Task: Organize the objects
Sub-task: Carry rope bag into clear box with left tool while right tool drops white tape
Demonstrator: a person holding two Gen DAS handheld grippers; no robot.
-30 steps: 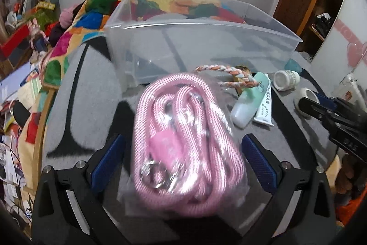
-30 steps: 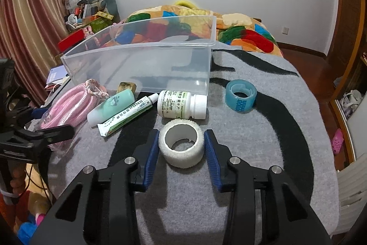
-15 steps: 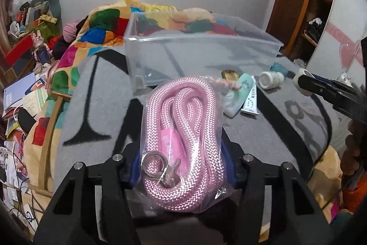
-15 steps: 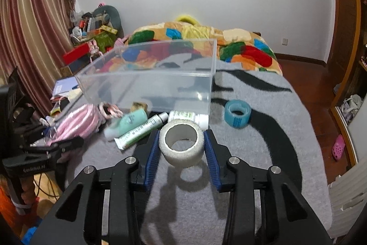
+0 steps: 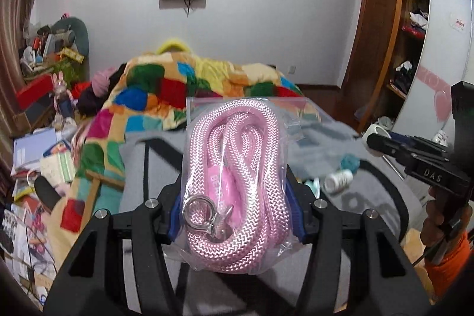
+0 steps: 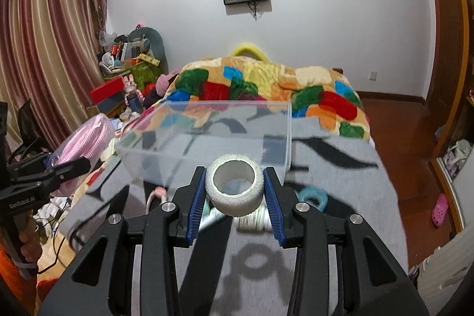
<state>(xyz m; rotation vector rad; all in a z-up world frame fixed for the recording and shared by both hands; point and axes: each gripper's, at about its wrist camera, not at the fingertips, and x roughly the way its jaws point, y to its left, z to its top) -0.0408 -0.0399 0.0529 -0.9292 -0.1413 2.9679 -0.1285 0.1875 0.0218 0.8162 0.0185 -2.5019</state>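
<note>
Claws raised — left claw (image 5: pixel 235 209) gripping bagged rope (image 5: pixel 237 179), right claw (image 6: pixel 234 197) gripping tape roll (image 6: pixel 234 187)

Within a second, the left gripper (image 5: pixel 235 209) closed on the bagged pink rope (image 5: pixel 237 182) and lifted it off the grey blanket (image 6: pixel 340 168), while the right gripper (image 6: pixel 234 197) raised the white tape roll (image 6: pixel 234 188) above the clear bin (image 6: pixel 207 138).

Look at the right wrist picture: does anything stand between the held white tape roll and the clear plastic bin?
Nothing visible does. The right gripper holds the white tape roll lifted above the grey blanket, and the clear plastic bin lies directly ahead, its top open.
</note>
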